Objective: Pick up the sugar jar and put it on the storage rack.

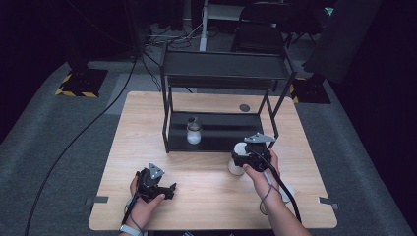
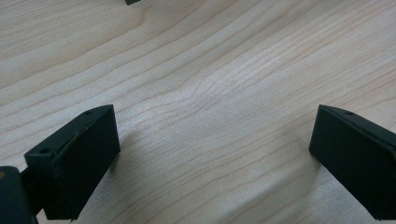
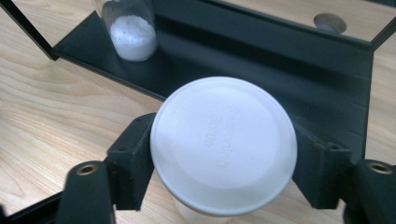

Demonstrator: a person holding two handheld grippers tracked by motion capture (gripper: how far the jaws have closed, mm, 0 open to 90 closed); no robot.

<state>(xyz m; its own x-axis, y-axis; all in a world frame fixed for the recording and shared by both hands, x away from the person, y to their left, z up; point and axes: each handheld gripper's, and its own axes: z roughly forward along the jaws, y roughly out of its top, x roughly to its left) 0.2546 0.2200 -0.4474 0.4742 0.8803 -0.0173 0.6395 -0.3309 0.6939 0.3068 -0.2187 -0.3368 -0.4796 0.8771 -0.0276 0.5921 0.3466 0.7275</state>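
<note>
White-lidded bottle (image 3: 223, 144) is sitting upright on the table (image 1: 206, 196), just in front of the rack (image 1: 221, 130) and near its right front leg; in the high view the bottle (image 1: 237, 164) is showing pale beneath the right gripper (image 1: 246, 158). That gripper (image 3: 223, 177) is clamping the bottle from both sides just under the round lid, its jaws pressing against it, one on each side, and the person's right hand (image 1: 263, 169) is holding the tool from behind. On the rack's lower shelf, well to the left of the bottle, a jar (image 1: 193, 132) with white grains in it is standing upright; the right gripper view is showing its lower part (image 3: 133, 32) at the shelf's front edge. Behind the rack, a small dark disc (image 1: 244, 107) is lying on the table. In front of the rack and toward its left side, the left gripper (image 1: 167, 189) is resting low over the bare wood in the left hand (image 1: 142, 201), its jaws standing wide apart with nothing between them (image 2: 210, 154).
</note>
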